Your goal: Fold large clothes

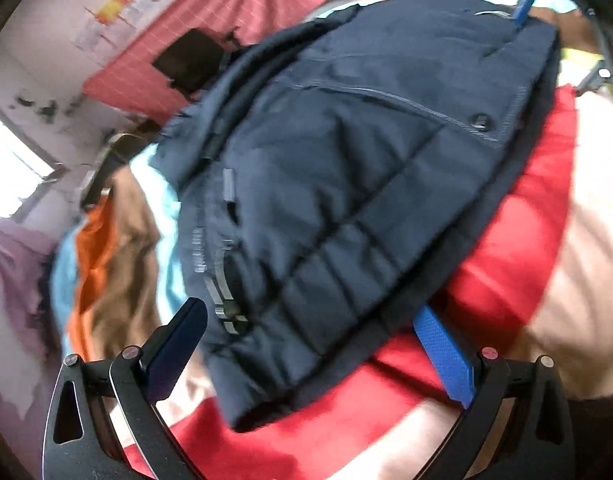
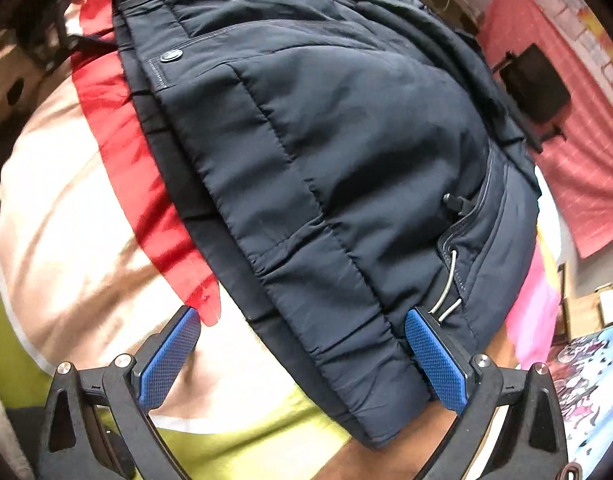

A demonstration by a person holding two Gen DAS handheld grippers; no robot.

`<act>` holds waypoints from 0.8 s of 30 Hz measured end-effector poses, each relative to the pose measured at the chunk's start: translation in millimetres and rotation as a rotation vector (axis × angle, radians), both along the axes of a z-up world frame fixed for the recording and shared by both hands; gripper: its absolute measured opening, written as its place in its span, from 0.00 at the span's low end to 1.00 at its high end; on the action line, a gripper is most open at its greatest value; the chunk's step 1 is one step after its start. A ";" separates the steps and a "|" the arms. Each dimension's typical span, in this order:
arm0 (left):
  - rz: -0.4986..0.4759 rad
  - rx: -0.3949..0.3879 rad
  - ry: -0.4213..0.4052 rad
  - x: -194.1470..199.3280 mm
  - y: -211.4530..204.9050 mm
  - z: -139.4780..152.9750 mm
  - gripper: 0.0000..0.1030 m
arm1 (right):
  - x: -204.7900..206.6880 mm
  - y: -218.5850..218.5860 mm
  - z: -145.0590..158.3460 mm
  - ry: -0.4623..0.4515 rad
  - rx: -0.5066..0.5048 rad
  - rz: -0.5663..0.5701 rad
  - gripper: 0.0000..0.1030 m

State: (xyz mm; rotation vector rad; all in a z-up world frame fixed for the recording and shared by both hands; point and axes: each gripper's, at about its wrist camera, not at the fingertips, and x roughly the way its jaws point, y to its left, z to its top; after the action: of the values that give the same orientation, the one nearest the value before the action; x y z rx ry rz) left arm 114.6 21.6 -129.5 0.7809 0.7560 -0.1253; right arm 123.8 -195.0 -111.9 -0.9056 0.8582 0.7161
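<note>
Left wrist: bedding (image 1: 506, 248) red and cream, pink curtain (image 1: 226, 12) upper left. One navy jacket (image 1: 346, 184), quilted, folded, fills frame centre; one snap button visible. Left gripper (image 1: 312, 338) spread wide, holding nothing, jacket hem between fingers. Orange-brown clothes (image 1: 114, 264) left.

Right wrist: same bedding (image 2: 86, 216) left, curtain (image 2: 586, 152) right. One jacket (image 2: 326, 152) centre, drawcord at lower right. Right gripper (image 2: 302, 344) released, straddling hem.

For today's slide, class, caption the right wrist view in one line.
Open right tongs straddle the hem of a folded navy quilted jacket lying on a red, cream and green cover.
</note>
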 end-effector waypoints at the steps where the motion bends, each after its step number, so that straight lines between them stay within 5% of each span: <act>1: 0.019 -0.015 0.002 2.5 2.9 1.4 0.97 | -1.4 0.0 -0.7 -0.009 0.000 -0.001 1.00; 9: 0.026 -0.048 -0.003 2.4 5.3 8.8 0.67 | -27.5 5.5 -4.2 -0.162 -0.034 0.016 0.98; 13: -0.012 -0.066 -0.012 -3.5 -0.6 12.1 0.42 | -52.3 6.1 -7.5 -0.304 -0.063 0.032 0.97; 19: 0.004 -0.122 0.016 8.2 2.6 23.0 0.24 | -55.3 3.6 -9.3 -0.376 -0.095 -0.003 0.57; 22: 0.002 -0.151 0.019 11.9 2.1 34.2 0.19 | -48.1 -3.6 -6.8 -0.366 -0.084 -0.037 0.42; 24: -0.002 -0.165 0.015 12.0 -0.5 41.9 0.16 | -44.5 -4.5 3.1 -0.341 -0.040 -0.048 0.23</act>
State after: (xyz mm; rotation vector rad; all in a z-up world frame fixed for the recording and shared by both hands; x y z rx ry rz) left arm 126.6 21.1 -87.6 0.6242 0.7489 -0.1931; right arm 79.3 -199.4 -108.7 -1.0053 0.5903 0.4849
